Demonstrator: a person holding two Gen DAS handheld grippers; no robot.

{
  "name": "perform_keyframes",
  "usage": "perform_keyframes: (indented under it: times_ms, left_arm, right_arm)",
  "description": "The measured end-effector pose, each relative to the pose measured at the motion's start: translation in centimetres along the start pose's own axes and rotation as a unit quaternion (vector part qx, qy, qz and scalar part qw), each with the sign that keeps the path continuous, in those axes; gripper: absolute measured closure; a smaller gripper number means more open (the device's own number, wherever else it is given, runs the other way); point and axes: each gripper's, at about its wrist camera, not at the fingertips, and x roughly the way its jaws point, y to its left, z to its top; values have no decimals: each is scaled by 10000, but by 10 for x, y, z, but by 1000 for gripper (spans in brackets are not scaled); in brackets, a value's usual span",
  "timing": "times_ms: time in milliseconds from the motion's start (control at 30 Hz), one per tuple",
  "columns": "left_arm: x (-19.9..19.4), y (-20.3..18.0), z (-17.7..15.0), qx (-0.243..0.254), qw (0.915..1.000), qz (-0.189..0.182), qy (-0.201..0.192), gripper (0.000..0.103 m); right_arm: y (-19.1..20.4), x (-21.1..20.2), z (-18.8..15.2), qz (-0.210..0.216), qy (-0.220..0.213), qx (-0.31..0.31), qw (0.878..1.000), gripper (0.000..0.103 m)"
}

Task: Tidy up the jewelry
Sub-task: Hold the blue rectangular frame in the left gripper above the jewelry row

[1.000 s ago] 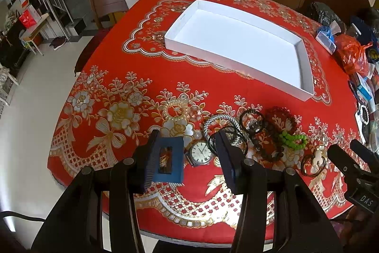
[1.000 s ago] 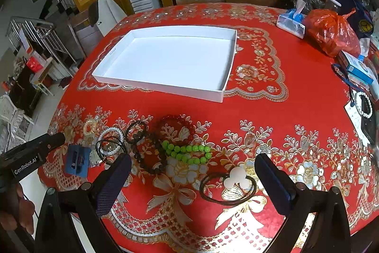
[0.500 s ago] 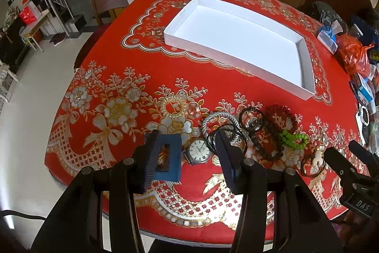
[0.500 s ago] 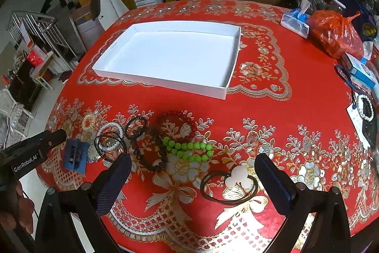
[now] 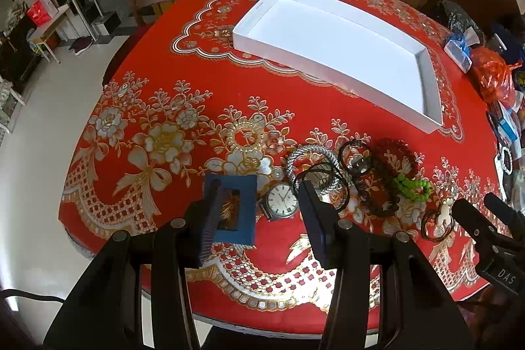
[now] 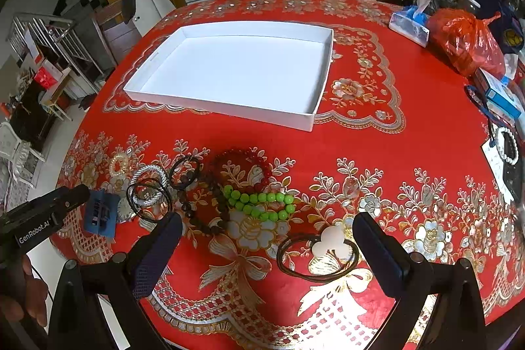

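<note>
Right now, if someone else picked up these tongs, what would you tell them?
Left tongs: open, empty, hovering over the wristwatch, beside the small blue box.
Right tongs: open wide, empty, above the black cord with the white pendant.
White tray: at the table's centre, nothing in it.
Jewelry sits in a row near the table's front edge: silver bangle, dark bead strand, red bead bracelet, green bead bracelet.
Done: nothing placed yet.
Left: probably move every piece into the tray.
</note>
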Motion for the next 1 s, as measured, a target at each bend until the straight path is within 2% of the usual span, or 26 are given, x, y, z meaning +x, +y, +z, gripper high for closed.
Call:
perform_keyframes:
  times_ms: [1000]
  left_arm:
    - [3,4,-2,-17,10000,20,48,56]
  right_arm:
    - [11,5,-2,36,69,-274,9996,0]
